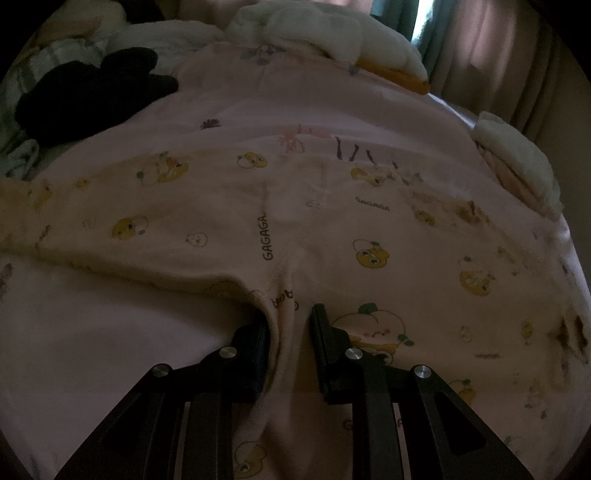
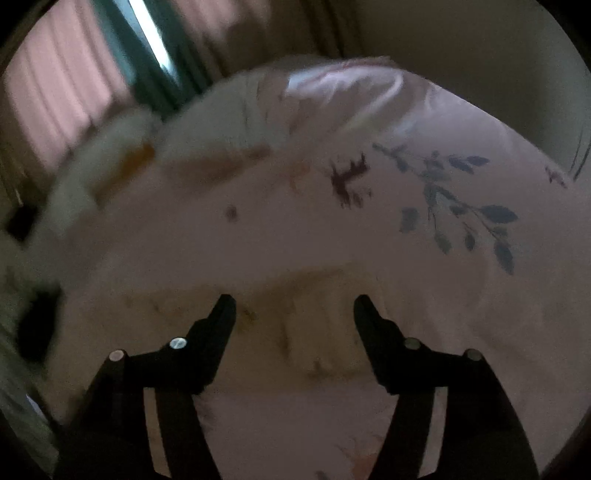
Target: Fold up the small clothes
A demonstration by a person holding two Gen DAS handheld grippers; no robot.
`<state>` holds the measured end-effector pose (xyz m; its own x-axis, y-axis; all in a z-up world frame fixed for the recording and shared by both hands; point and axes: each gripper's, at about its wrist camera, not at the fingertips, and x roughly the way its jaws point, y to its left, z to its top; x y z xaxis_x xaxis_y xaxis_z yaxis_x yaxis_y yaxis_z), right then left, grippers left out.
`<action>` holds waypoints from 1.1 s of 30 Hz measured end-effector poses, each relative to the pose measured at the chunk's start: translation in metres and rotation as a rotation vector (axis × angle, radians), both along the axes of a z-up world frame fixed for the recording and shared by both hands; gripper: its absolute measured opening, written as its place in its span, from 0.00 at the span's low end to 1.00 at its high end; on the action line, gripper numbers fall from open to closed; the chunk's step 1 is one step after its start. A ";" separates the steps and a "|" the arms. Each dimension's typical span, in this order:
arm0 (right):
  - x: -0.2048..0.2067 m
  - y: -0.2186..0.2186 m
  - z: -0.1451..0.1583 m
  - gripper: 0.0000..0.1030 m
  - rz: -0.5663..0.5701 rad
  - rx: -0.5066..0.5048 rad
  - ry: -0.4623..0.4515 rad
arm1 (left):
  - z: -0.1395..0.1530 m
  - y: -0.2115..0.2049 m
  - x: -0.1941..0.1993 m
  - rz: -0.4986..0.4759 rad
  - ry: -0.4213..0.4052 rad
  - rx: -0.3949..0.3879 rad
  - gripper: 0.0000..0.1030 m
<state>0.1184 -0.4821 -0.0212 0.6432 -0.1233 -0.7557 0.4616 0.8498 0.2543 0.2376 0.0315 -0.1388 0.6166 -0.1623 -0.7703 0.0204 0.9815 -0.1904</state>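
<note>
The garment [image 1: 295, 221] is a small pink knit piece printed with yellow cartoon figures and the word GAGAGA; it lies spread across the pink bed sheet [image 1: 92, 350], with one fold of it drawn toward the camera. The left claw [image 1: 288, 325] is clamped on that fold: fabric fills the narrow gap between the two pads and bunches into a ridge there. Judged from its drape and creasing, the garment is light, soft and limp, with no stiffness of its own; it likely sags wherever it is unsupported and slides easily over the sheet. It is not fragile. A hold is best taken at an edge, hem or corner, pinching all layers together, since a grip in mid-panel only lifts a peak. The right claw [image 2: 295, 306] stands with its jaws well apart and nothing between them, above a pale, blurred patch of cloth whose identity cannot be confirmed. The left wrist view alone shows the print, the grip, a black garment [image 1: 92, 92] and white plush items [image 1: 314, 33] at the far side of the bed. The right wrist view alone shows a leaf-printed stretch of sheet [image 2: 461, 206], the bare wall [image 2: 480, 44], and is smeared by motion blur.
</note>
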 end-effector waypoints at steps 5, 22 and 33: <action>0.024 0.021 -0.049 0.54 0.070 -0.108 0.185 | 0.001 -0.001 0.000 0.001 0.000 0.002 0.19; 0.036 0.008 0.000 0.10 0.147 0.534 -0.288 | 0.001 0.001 -0.001 0.002 -0.002 -0.012 0.19; 0.117 0.149 -0.002 0.10 0.390 0.530 -0.194 | 0.002 -0.001 -0.001 0.003 -0.003 0.005 0.19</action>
